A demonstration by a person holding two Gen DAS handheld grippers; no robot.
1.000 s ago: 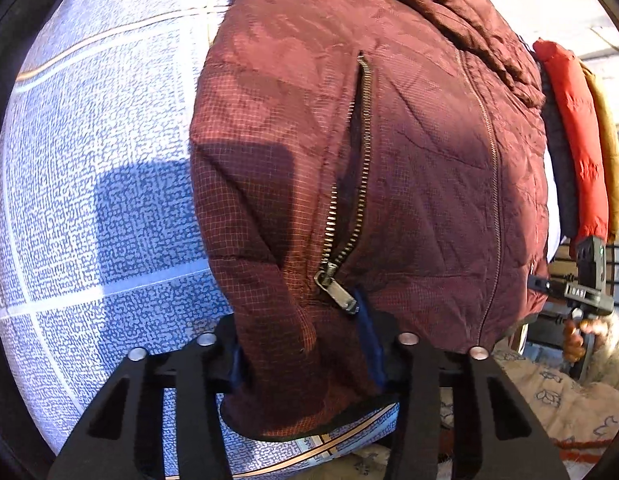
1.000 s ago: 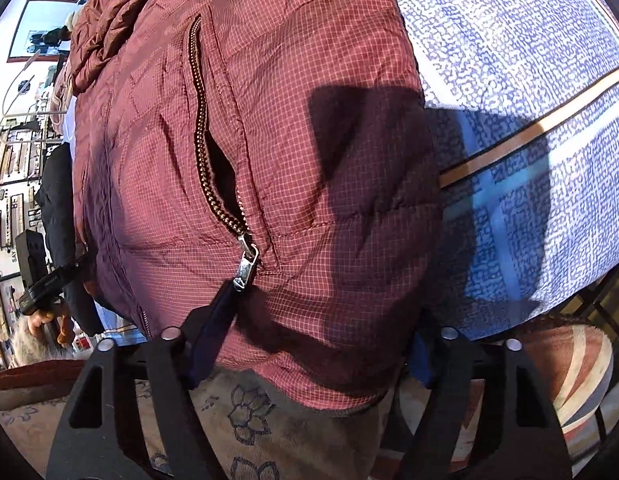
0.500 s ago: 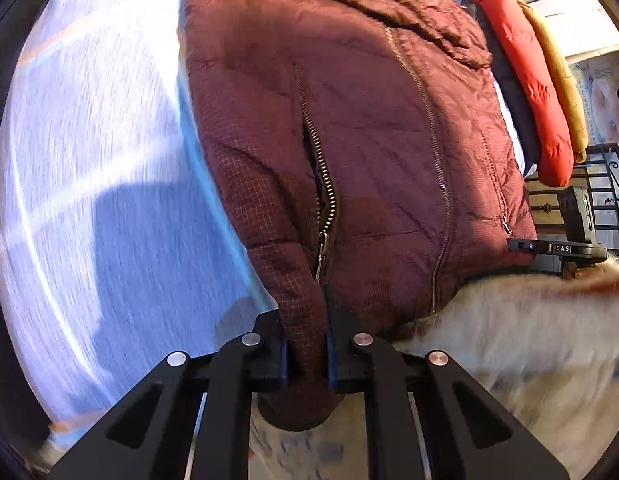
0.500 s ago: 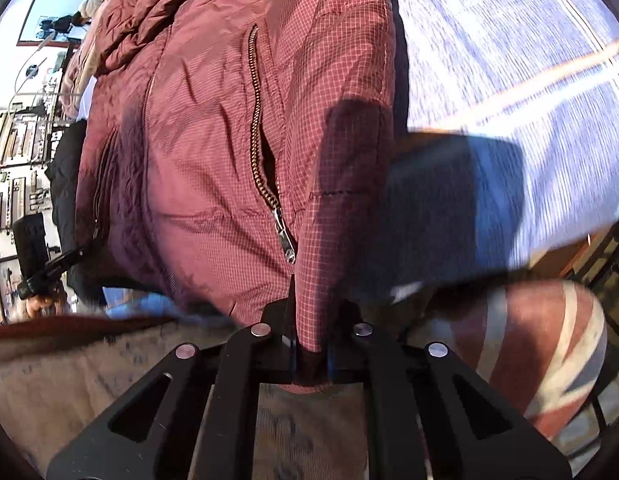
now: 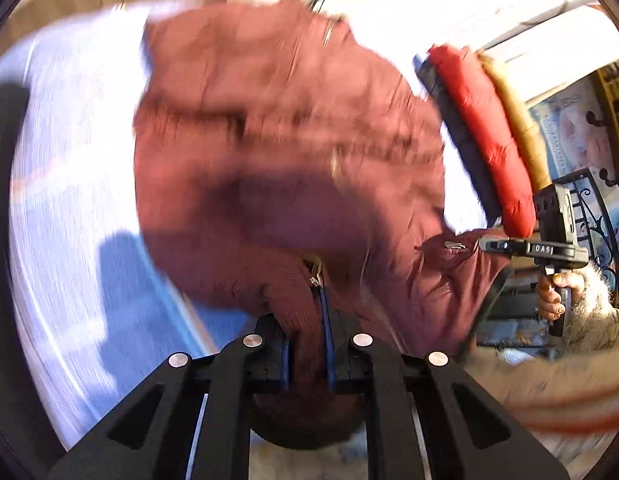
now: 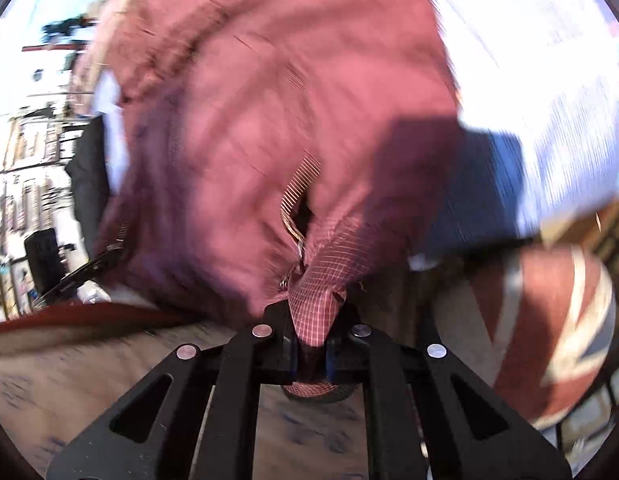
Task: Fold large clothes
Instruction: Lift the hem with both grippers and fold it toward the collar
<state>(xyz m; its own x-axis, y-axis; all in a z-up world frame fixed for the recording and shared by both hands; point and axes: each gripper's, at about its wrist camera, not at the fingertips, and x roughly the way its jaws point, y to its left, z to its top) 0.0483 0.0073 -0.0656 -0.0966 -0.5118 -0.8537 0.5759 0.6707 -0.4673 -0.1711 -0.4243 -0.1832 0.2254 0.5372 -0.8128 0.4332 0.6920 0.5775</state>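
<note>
Both views heavily motion-blurred; detail limited.

Maroon quilted jacket (image 5: 293,152) lies mostly on a blue-and-white patterned bed cover (image 5: 69,200), its near hem bunched up off the surface at two points.

Left hand-held gripper (image 5: 307,348): jaws pinched nearly together on a fold of the jacket's hem, right beside a pocket zipper pull (image 5: 314,280). Fabric fills the gap between the blue pads and bulges out below them.

Right hand-held gripper (image 6: 311,354): likewise clamped tight on the opposite hem corner, checked weave plainly wedged between its pads, another zipper (image 6: 299,192) just above. In the left view this same tool appears at far right, gripped by the person's hand (image 5: 557,292) with a furry cuff.

Reading: one grip at each bottom corner keeps the hem spread and level, so the lower half can be carried over toward the collar as a single fold. Holds sit near the zippers, probably because the seams there give firmer purchase than slippery padded cloth.

Other coats, red (image 5: 485,136) among them, lie at the far side.
</note>
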